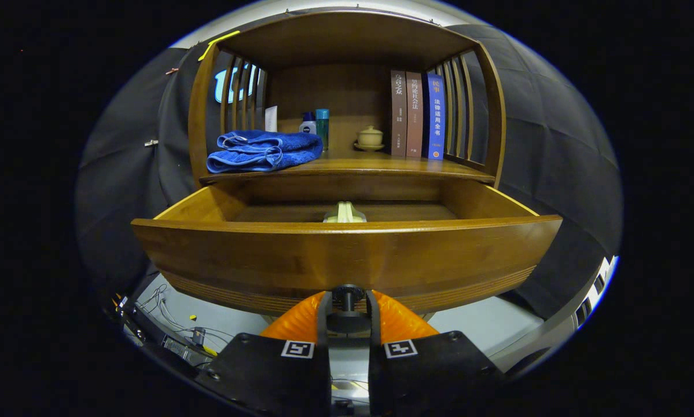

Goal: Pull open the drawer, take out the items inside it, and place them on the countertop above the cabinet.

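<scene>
Warm brown wood makes up the drawer (347, 255), which is pulled out and spans the space just ahead of the tool (347, 310). The tool is nearly closed, and both of its fingers are pressed against the dark round knob (347, 293) at the lower middle of the drawer front. Beyond the fingers, over the top edge of the drawer front, a pale cream item (344, 213) is seen lying on the drawer floor; only its upper part is visible, and what it is cannot be told. Above the drawer, further beyond the tool, the counter (375, 167) of the cabinet is set inside a slatted wooden hutch. On its left part a folded blue towel (263, 151) is laid, with a small white-capped bottle (307, 123) and a teal bottle (322, 127) just behind it. A small cream lidded pot (370, 138) is placed near the middle. To the right, three books (416, 114) are stood upright, two brown and one blue, with Chinese writing on their spines that is too small to be made out with certainty.
</scene>
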